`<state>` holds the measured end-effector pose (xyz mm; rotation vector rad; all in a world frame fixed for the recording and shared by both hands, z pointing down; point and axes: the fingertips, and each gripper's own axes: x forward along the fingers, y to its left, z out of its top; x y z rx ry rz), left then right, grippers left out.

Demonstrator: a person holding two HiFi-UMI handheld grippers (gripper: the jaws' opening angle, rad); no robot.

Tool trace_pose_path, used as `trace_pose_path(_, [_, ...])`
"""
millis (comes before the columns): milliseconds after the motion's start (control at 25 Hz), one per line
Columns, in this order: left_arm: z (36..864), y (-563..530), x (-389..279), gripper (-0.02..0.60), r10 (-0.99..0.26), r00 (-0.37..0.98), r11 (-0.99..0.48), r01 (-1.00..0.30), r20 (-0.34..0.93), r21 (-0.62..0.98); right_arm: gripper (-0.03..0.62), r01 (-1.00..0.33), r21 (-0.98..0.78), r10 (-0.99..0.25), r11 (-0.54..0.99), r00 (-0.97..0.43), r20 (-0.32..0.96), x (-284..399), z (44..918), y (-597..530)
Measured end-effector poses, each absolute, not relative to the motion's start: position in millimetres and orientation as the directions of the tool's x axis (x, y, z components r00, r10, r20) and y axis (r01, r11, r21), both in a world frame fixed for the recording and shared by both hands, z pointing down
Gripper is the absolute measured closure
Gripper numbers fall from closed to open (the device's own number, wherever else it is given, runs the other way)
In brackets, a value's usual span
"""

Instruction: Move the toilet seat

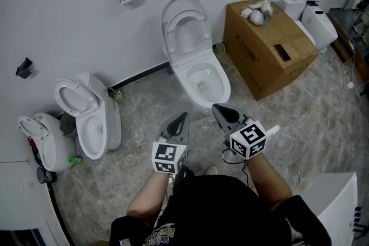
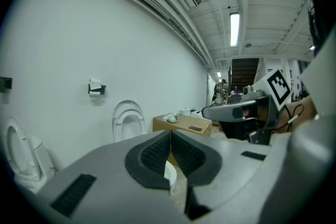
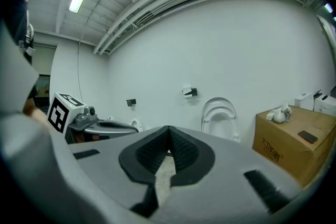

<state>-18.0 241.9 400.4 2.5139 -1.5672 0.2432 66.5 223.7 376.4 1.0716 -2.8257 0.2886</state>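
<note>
- Left tool (image 1: 183,117) is pinched together with nothing between its ribbed pads; its own view (image 2: 170,136) shows only floor and a sliver of white bowl past the tips.
- Right tool (image 1: 219,109) is just as tight and just as empty, pads meeting on bare air (image 3: 168,143).
- Both hover side by side, close together, over the marbled floor (image 1: 144,101) and aim at the middle toilet (image 1: 203,79) at the floor's far edge by the wall.
- The toilet seat (image 1: 173,31) stands upright there, folded back against its raised lid, with the bowl open below.
- That fits two stories: a seat waiting to be swung down, or one just swung up with the tools drawn back. I can't call it.
- My judgement: any contact belongs on the ring's free end, farthest from the hinge. It should catch the ring alone, not the lid behind it, and guide it slowly so the plastic never drops.
- A second toilet (image 1: 92,118) sits near the floor's left edge, lid up too; aim matters.
- Writing: the cardboard box (image 3: 294,149) towards the far right carries dark Chinese print, too small to read. The tool cubes show only black-and-white square markers.
</note>
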Motion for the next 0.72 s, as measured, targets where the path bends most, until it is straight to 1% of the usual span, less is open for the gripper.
trace_pose_path(720, [395.3, 241.0, -7.5, 0.574, -0.865, 0.445, -0.447, -0.893, 0.231, 0.048, 0.589, -0.660, -0.154, -0.640, 0.736, -0.751, 0.160, 69.7, 377.0, 224.2])
